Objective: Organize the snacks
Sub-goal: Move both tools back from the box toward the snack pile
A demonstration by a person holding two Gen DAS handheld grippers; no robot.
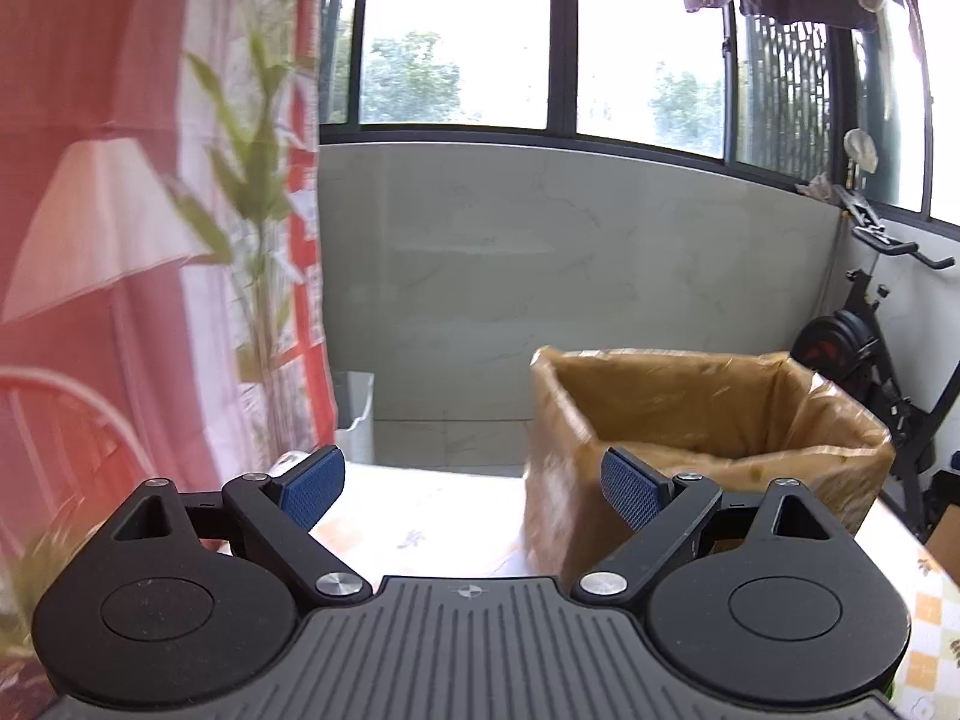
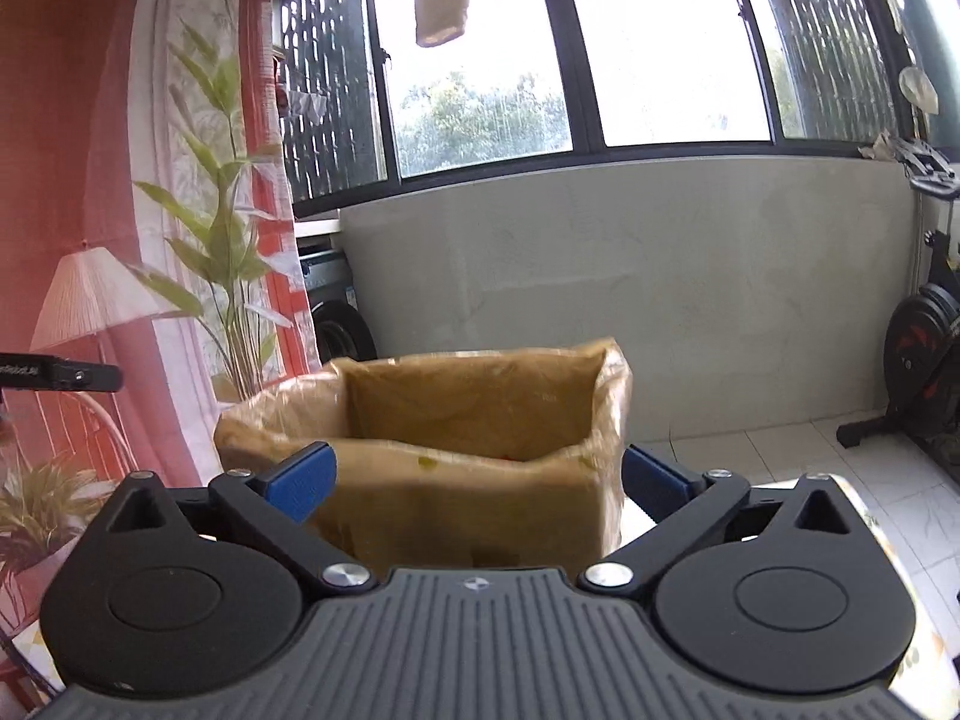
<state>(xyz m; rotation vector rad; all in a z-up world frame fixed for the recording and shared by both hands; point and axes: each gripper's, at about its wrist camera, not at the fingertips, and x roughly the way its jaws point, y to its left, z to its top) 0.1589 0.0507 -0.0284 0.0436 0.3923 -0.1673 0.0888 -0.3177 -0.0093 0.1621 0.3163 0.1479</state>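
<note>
Left wrist view: the left gripper stands wide open with nothing between its blue pads; the plastic-lined cardboard box sits ahead to the right on the table, blurred, its contents hidden. Right wrist view: the right gripper gapes empty before the box; the snacks inside cannot be made out.

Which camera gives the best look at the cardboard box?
The right wrist view: the box sits centred ahead of the open right gripper, sharp enough to show its plastic liner and open top. In the left wrist view the box lies off to the right, blurred, its near corner partly hidden by a gripper finger.
</note>
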